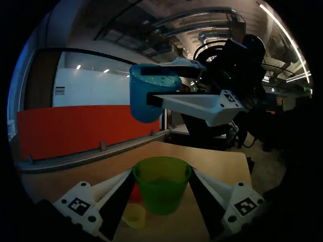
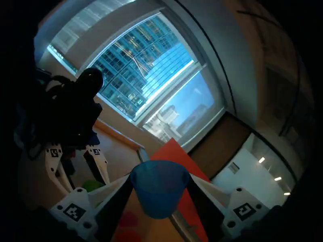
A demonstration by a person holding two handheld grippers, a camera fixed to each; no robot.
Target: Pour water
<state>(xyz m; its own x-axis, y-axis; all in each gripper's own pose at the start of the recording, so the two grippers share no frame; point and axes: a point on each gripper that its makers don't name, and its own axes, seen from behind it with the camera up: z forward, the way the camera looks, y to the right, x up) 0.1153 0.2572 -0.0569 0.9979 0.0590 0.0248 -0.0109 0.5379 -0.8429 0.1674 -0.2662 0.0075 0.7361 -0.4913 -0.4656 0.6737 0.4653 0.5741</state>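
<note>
**Left gripper view**
- Left claw (image 1: 161, 189): closed on green cup (image 1: 162, 193), one finger against each side of its wall.
- Green cup: upright, mouth up, over the near part of the wooden bench (image 1: 218, 161); resting or lifted, cannot tell.
- Red cup (image 1: 136, 193): just behind the green cup's left side.
- Yellow cup (image 1: 134, 215): on the bench, near edge, beside the left finger.
- Right claw (image 1: 157, 82): raised well above the bench, gripping blue cup (image 1: 141, 107).
- Blue cup: mouth uppermost, higher than the green cup.
- Orange wall panel (image 1: 80, 129): beyond the bench's far edge.

**Right gripper view**
- Right claw (image 2: 159, 189): clamped on the blue cup (image 2: 157, 197), both fingers touching it.
- Left claw (image 2: 84, 184): lower left, about the green cup (image 2: 93, 185).
- Window (image 2: 153, 80): glass towers outside.
</note>
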